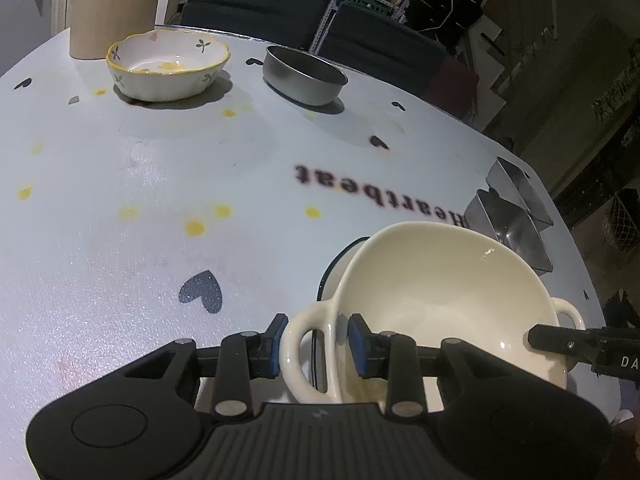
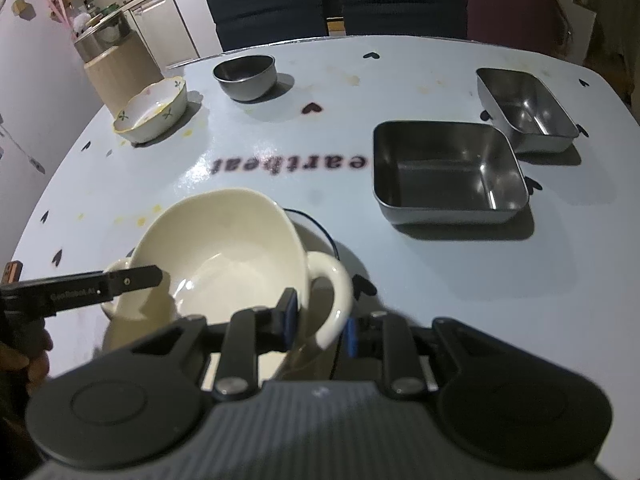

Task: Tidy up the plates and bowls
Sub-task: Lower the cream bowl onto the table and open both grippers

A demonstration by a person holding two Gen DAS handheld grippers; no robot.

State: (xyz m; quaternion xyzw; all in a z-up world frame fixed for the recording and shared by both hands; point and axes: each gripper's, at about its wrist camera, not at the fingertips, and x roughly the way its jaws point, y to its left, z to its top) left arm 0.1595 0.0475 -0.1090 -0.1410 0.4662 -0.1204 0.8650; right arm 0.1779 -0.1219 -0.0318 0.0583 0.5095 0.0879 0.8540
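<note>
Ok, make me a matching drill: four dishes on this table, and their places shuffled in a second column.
1. cream two-handled ceramic bowl
2. yellow-rimmed floral ceramic bowl
3. round steel bowl
4. large square steel tray

A. beside a smaller steel tray
B. tilted over a dark-rimmed plate
C. nearest the pale wooden cylinder
D. at the far edge, before the dark chairs

Pairs: 1-B, 2-C, 3-D, 4-A

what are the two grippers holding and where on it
Both flank the cream two-handled bowl, one loop handle each: left gripper at one handle, right gripper at the other. Whether the pads press or have let go cannot be told.
</note>
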